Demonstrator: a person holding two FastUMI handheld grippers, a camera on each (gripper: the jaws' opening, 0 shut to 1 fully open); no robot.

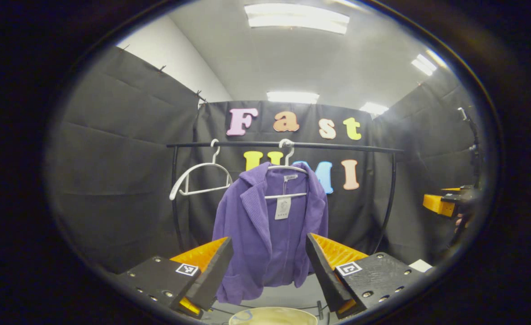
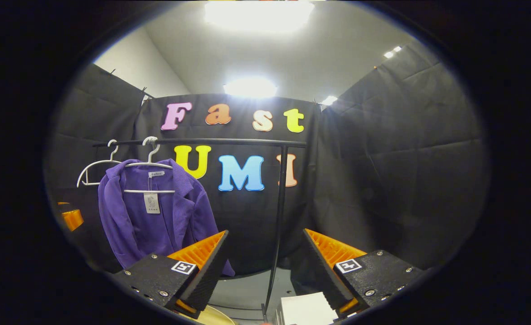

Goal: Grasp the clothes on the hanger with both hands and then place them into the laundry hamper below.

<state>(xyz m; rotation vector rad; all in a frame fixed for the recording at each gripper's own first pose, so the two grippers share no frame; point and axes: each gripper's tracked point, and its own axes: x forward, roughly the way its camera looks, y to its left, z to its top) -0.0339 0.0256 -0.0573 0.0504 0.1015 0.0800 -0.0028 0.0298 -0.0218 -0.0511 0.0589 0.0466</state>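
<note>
Hanging purple jacket (image 1: pixel 270 230), empty hanger (image 1: pixel 200 178) beside, hamper (image 1: pixel 272 316) below

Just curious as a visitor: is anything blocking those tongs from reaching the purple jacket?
Nothing visible. The left tongs stand open, facing the purple jacket with only air between. The right tongs point past it, toward the rack's post.
</note>
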